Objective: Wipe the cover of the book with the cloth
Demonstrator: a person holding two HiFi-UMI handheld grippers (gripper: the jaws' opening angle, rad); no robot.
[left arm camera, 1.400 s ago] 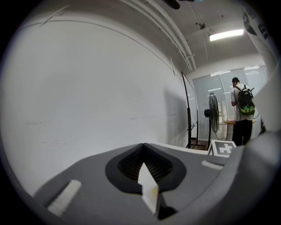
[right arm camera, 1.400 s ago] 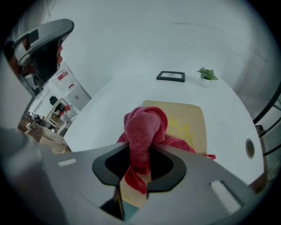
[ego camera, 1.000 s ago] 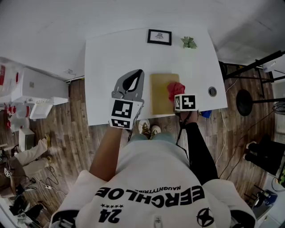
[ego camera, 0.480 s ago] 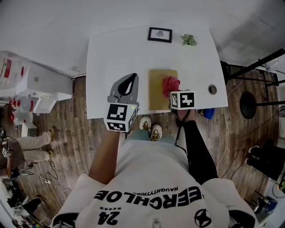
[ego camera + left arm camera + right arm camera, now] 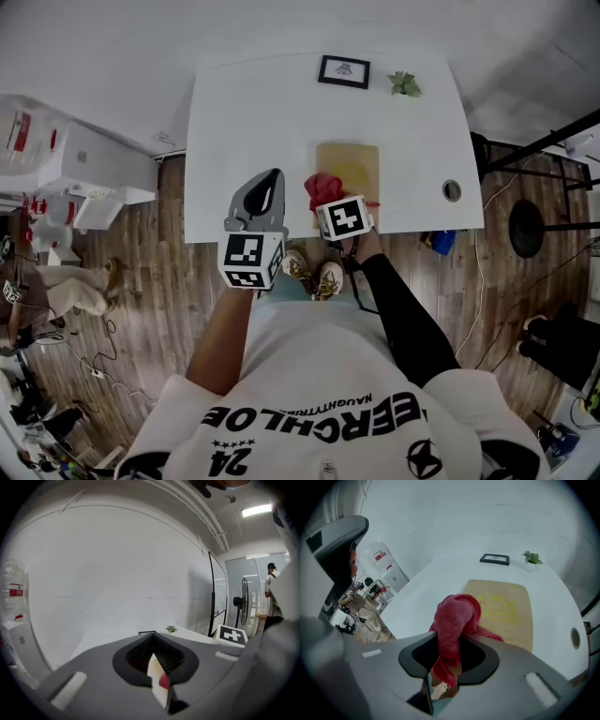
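A tan book (image 5: pixel 354 178) lies flat on the white table (image 5: pixel 244 112), near its front edge. The book also fills the middle of the right gripper view (image 5: pixel 508 606), showing a yellow print. My right gripper (image 5: pixel 328 195) is shut on a bunched red cloth (image 5: pixel 322 187), which rests over the book's near left edge. The red cloth (image 5: pixel 457 618) bulges up between the jaws of the right gripper (image 5: pixel 452 637). My left gripper (image 5: pixel 274 176) hovers left of the book over the table's front edge, apart from it. The left gripper (image 5: pixel 151 637) is shut with nothing in it.
A small black picture frame (image 5: pixel 343 71) and a little green plant (image 5: pixel 405 84) stand at the table's far edge. A round cable hole (image 5: pixel 452 190) sits near the right front corner. White appliances (image 5: pixel 56 169) stand on the wooden floor at the left.
My right gripper has dragged the red cloth leftward across the book, from its right side to its left edge. The left gripper has drawn back toward the table's front edge.
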